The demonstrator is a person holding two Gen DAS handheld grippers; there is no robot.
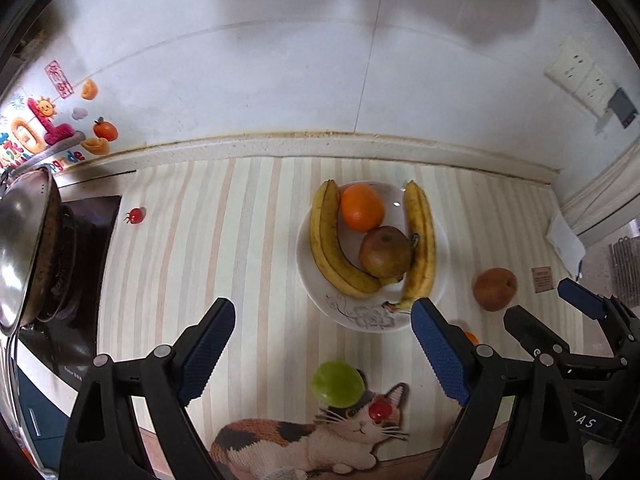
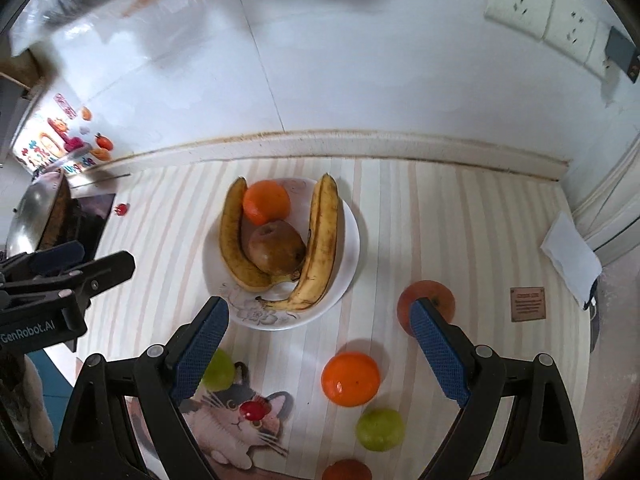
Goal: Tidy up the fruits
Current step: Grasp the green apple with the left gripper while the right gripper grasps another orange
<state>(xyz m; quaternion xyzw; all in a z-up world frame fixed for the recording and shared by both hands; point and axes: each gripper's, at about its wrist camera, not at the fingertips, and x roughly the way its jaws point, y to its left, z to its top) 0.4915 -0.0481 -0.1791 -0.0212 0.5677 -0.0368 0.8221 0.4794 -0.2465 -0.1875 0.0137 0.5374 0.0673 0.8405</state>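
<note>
both grippers, left (image 1: 324,344) and right (image 2: 320,344), wide open holding nothing; plate (image 2: 344,280) at 12 o'clock, loose orange (image 2: 350,378) just below

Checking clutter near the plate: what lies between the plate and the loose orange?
Nothing: in the right wrist view, only bare striped mat separates the plate from the loose orange.

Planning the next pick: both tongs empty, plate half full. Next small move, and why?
Probably lower the right tongs onto the loose orange. They are open, and the orange lies on the mat just below them, apart from other fruit. The plate already holds an orange, with bare rim free.
</note>
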